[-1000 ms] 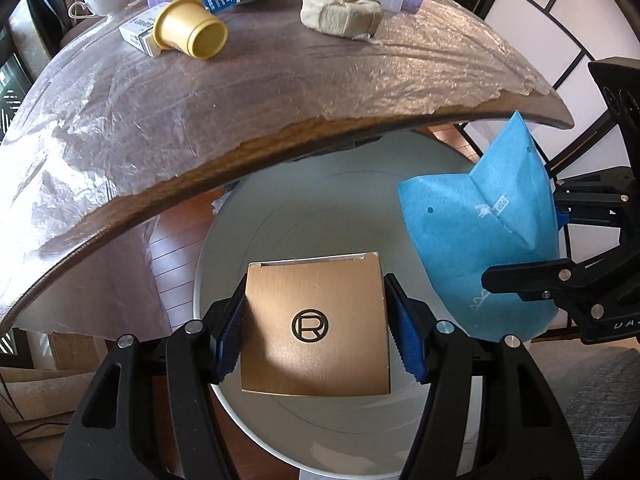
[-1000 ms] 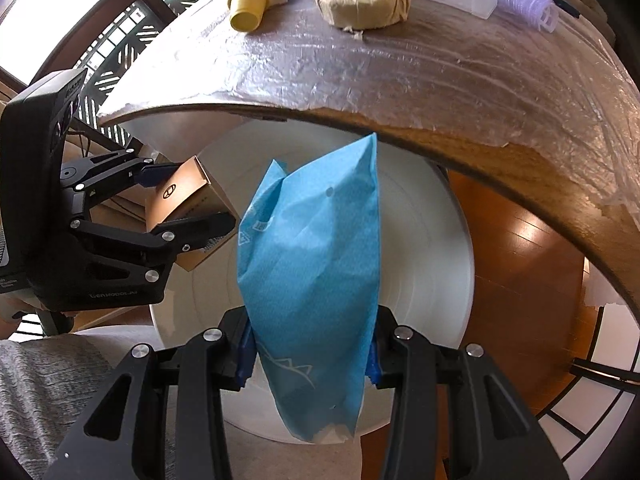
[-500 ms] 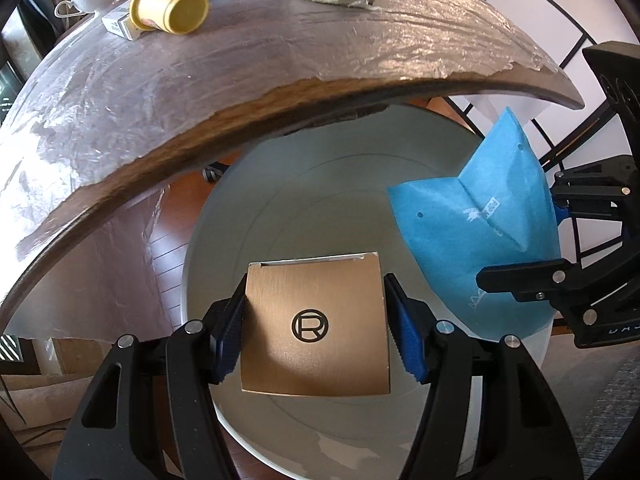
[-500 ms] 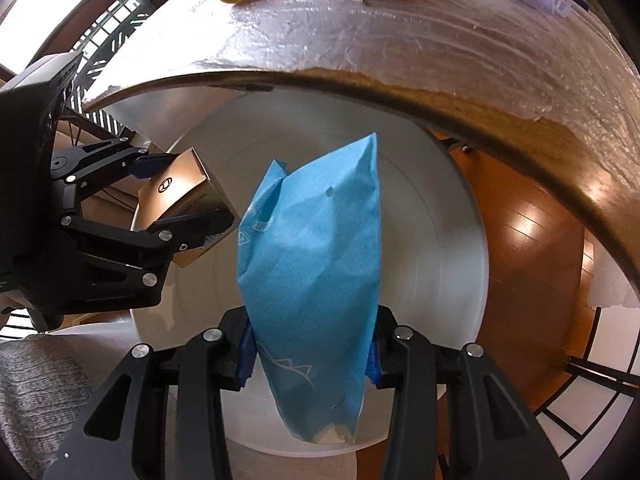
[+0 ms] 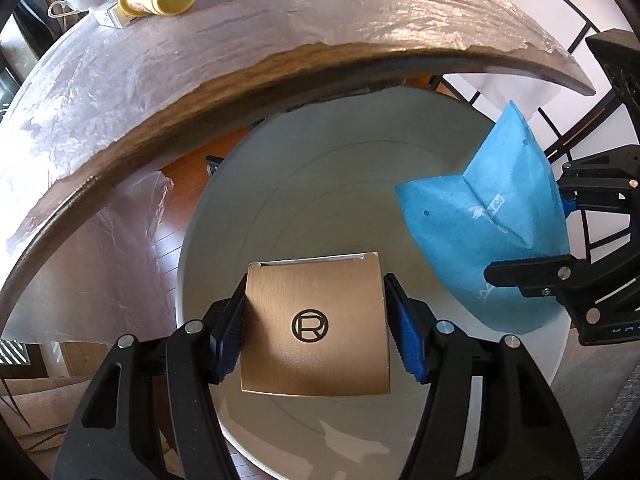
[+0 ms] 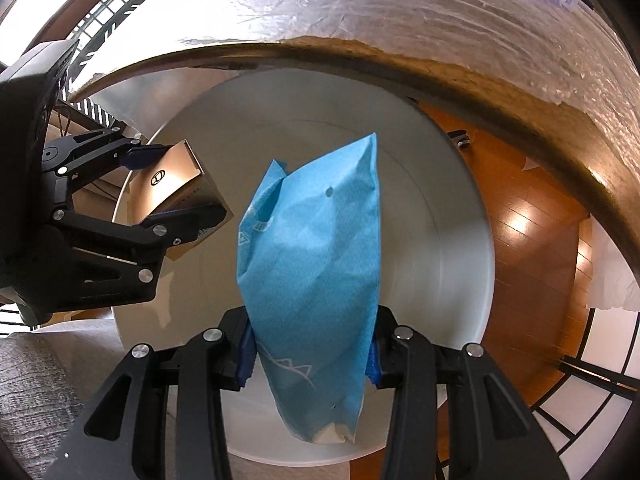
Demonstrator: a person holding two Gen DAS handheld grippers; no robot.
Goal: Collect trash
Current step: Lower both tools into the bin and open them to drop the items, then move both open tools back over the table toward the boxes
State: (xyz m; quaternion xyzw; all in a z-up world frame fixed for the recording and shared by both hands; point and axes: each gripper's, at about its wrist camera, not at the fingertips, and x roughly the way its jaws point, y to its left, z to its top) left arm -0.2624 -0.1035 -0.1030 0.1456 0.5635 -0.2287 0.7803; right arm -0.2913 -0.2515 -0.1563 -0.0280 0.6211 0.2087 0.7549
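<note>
Plastic-wrapped table (image 5: 280,40) edge overhanging white bin (image 5: 320,200).

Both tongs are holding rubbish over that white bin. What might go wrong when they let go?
The blue wrapper, held by the right tongs, is light and floppy; it may drift and land on the white bin's rim or outside it. In the left wrist view it hangs near the rim. The bronze box in the left tongs sits over the opening, so it should drop in, though it might tip against the wall.
</note>
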